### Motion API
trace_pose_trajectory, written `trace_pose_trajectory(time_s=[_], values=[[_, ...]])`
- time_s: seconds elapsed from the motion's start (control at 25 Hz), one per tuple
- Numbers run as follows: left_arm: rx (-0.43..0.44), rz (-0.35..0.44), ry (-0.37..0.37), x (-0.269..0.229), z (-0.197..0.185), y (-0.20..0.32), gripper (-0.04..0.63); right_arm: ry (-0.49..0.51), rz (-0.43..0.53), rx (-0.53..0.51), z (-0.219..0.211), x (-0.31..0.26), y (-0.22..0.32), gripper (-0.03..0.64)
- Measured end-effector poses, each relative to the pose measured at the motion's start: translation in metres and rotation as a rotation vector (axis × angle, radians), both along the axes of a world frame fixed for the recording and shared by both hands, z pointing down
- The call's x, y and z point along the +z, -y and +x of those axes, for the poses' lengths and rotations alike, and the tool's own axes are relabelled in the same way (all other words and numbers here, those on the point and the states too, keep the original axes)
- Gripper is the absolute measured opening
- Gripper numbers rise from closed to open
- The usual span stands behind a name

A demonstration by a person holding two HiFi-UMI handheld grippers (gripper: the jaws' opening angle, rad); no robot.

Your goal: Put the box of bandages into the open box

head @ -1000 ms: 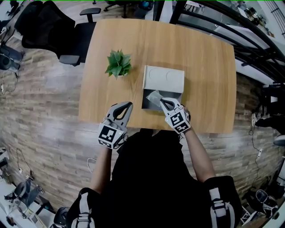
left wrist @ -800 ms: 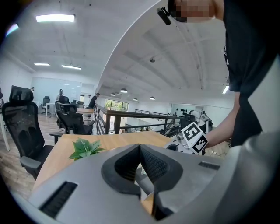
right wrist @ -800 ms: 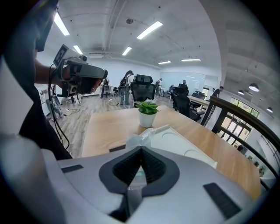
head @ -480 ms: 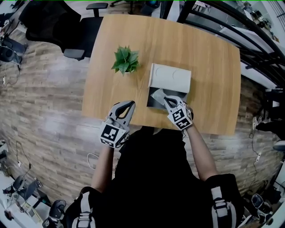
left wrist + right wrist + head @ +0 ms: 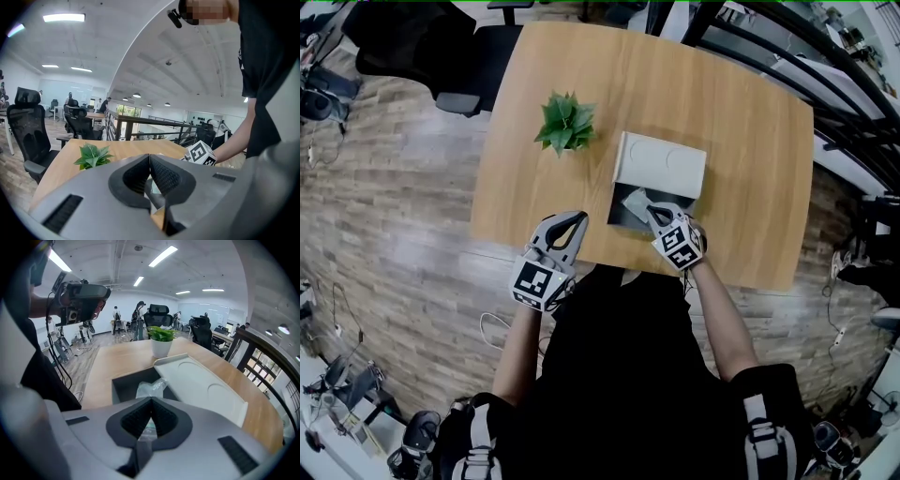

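The open box (image 5: 619, 214) is a dark tray on the wooden table, with its pale lid (image 5: 662, 164) lying flat behind it. My right gripper (image 5: 654, 215) is over the box's near edge, shut on the bandage packet (image 5: 635, 200), a pale pack in clear wrap. In the right gripper view the packet (image 5: 151, 387) sticks out past my right gripper (image 5: 151, 404) and hangs inside the box (image 5: 123, 383). At the table's near edge, left of the box, my left gripper (image 5: 571, 219) is shut and holds nothing. The left gripper view shows the left gripper (image 5: 150, 159) with its jaws pressed together.
A small potted plant (image 5: 567, 123) stands on the table left of the lid, also visible as the plant (image 5: 161, 339) in its white pot. Black office chairs (image 5: 412, 47) stand beyond the table's far left corner. A dark railing (image 5: 769, 37) runs along the right.
The head view has drifted a little. My right gripper keeps hold of the packet over the box's near side, and my left gripper stays shut at the table edge.
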State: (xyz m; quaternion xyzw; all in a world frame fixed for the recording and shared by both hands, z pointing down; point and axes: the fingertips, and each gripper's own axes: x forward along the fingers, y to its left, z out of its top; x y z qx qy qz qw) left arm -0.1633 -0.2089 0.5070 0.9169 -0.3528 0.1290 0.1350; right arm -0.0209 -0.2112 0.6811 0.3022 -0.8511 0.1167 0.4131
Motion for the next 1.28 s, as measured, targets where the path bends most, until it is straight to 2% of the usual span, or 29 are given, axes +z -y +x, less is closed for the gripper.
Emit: trace_pose_trajectory(time_s=[0.56,1.28], values=[[-0.012,0.001,0.021,-0.002,0.008,-0.009,0.023,-0.029,-0.058,-0.033,0.004,0.028,-0.003,0.025],[-0.018,0.016,0.030,-0.011,0.008,-0.016,0.023,-0.011,-0.008,-0.057,-0.005,0.022,-0.003,0.029]])
